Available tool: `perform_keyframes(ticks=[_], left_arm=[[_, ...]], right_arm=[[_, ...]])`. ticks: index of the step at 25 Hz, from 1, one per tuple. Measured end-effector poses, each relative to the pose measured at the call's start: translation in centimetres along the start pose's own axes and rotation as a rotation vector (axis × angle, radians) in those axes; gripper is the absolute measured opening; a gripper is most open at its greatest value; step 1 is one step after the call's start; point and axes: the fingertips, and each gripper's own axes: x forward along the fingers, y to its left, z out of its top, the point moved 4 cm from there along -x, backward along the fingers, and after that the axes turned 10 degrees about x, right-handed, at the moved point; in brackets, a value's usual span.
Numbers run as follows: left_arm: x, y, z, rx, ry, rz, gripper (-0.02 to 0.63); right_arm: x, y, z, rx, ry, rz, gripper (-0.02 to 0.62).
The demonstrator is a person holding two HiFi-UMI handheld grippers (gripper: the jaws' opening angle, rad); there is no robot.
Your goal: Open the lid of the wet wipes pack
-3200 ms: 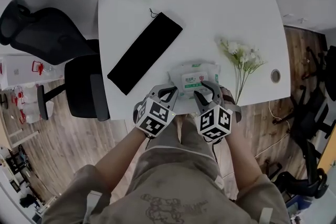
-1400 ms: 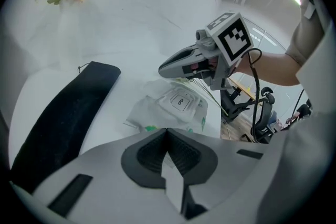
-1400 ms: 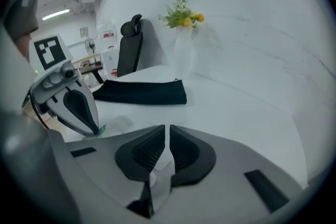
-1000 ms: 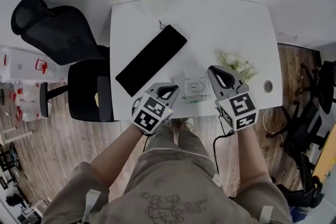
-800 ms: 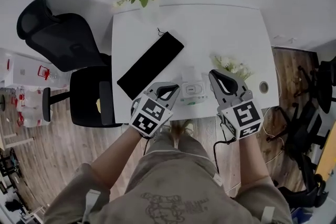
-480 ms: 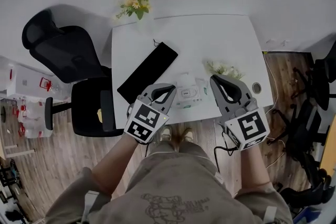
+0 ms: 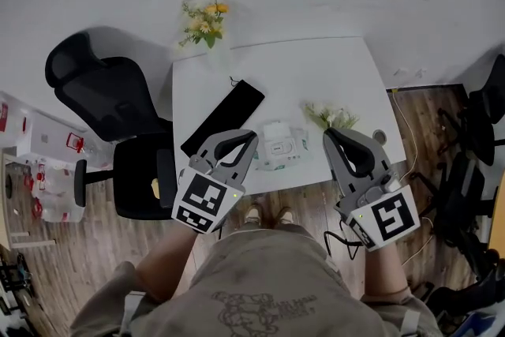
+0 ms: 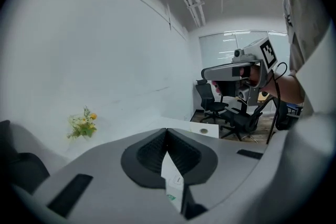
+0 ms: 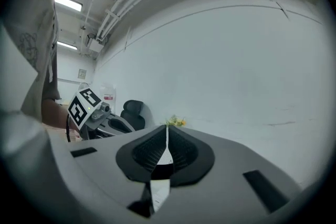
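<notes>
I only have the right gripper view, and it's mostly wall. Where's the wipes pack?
Observer: The head view shows the wipes pack lying on the white table, near its front edge.
Operator: Is the left gripper holding anything?
Observer: No. In its own view the left gripper has its jaws together with nothing between them.
Operator: What's beside the pack?
Observer: A black pouch lies to its left and white flowers to its right.
</notes>
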Motion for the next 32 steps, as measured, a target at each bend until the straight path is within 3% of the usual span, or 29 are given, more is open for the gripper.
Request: perform_keyframes(ticks=[10, 21, 32], left_arm=[[-4.1, -1.3, 3.2, 0.035, -0.07, 0.049, 0.017], [-5.6, -3.1, 1.6, -0.039, -0.052, 0.055, 0.017], [-6.6, -1.9, 1.5, -0.015, -0.058, 0.093, 0.017]], right_arm=[[-2.7, 1.8, -0.4, 0.076, -0.046, -0.01, 0.037], [-3.5, 3.4, -3.9, 0.108, 0.048, 0.002, 0.037], [-3.0, 3.8, -2.8, 0.083, 0.027, 0.008, 0.038]])
